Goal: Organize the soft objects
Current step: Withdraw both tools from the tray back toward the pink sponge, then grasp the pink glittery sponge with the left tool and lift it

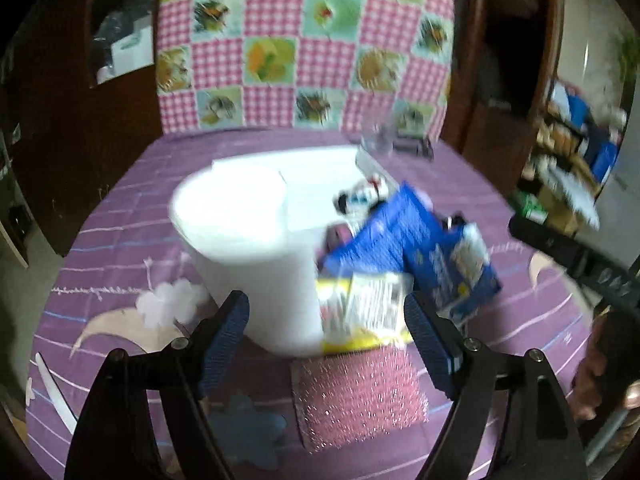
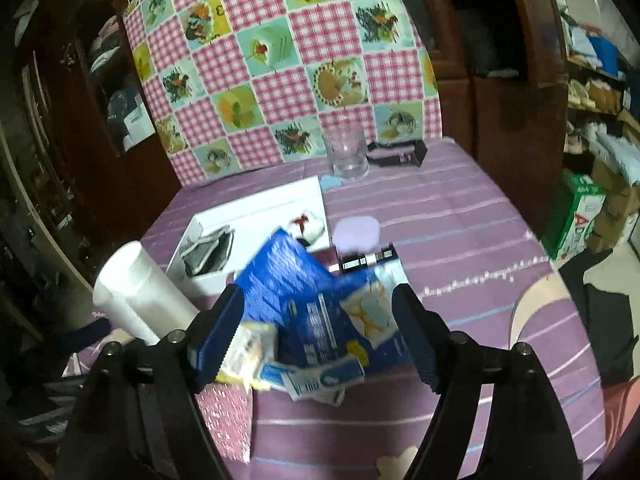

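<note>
Both my grippers are over the purple bedspread (image 2: 460,216), both frames motion-blurred.

My left gripper (image 1: 326,320) has its jaws spread wide, nothing clamped. Between its blue pads (image 1: 224,332) I see a white roll (image 1: 240,240) lying on its side, and at 3 o'clock of the roll a yellow-and-white packet (image 1: 360,312). The pads do not press on either. A pink sparkly sponge (image 1: 360,396) lies at 6 o'clock of the packet, flat on the spread, below the fingertips.

My right gripper (image 2: 316,320) is also wide open, holding nothing. The blue packets (image 2: 316,312) sit in the gap between its fingers, piled loosely, edges tilted. Whether the pads touch them I cannot tell, blur too strong. The yellow-and-white packet shows at 8 o'clock of the blue pile, just beside the left finger.

A white tray (image 2: 256,216) lies at 11 o'clock of the blue pile, with a dark grey item in it and a small white-and-red soft thing (image 2: 308,224) at its near right corner. A clear glass (image 2: 348,156) stands at 12 o'clock, near the pink checked cloth (image 2: 280,60). A black clip-like object (image 2: 396,154) is at 3 o'clock of the glass.
</note>
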### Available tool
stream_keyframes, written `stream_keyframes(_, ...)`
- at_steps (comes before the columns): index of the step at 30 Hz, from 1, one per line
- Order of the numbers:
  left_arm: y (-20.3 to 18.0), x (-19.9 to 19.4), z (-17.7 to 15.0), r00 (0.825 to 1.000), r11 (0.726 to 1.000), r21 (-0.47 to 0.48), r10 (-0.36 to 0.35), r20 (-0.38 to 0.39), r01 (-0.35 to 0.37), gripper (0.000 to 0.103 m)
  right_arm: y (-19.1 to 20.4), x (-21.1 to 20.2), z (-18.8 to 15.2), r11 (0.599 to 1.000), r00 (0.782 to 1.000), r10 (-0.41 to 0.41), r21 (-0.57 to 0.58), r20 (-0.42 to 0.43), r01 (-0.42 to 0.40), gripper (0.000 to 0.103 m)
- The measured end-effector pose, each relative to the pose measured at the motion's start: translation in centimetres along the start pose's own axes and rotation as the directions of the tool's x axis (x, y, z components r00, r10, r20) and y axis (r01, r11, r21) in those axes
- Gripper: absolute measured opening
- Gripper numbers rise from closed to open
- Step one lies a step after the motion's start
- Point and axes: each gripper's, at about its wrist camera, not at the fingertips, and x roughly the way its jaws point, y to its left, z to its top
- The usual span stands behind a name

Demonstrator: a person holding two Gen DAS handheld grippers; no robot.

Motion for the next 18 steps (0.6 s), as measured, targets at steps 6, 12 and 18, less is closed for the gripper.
stream_keyframes(6, -2.0, 2.7, -2.6, 0.997, 0.999, 0.048, -0.006, -0.073, 0.009, 0.080, -1.6, 2.1, -2.3, 1.000, 0.998, -0.021, 0.011, -0.051, 0.022, 0.077)
stream_keyframes(12, -2.5, 5.3, -4.6, 0.992, 0.997, 0.075, -0.005, -0.128, 0.015, 0.080, -1.6, 5.0, -4.1, 0.999, 0.992, -0.042, -0.033, -0.119, 0.038, 0.077)
stream_keyframes(18, -1.9, 5.4, -5.5, 0.994, 0.998, 0.057, -0.021, -0.112, 0.027, 0.080, -2.3, 6.2, -4.8, 1.000, 0.985, -0.027, 0.003, -0.168, 0.028, 0.077)
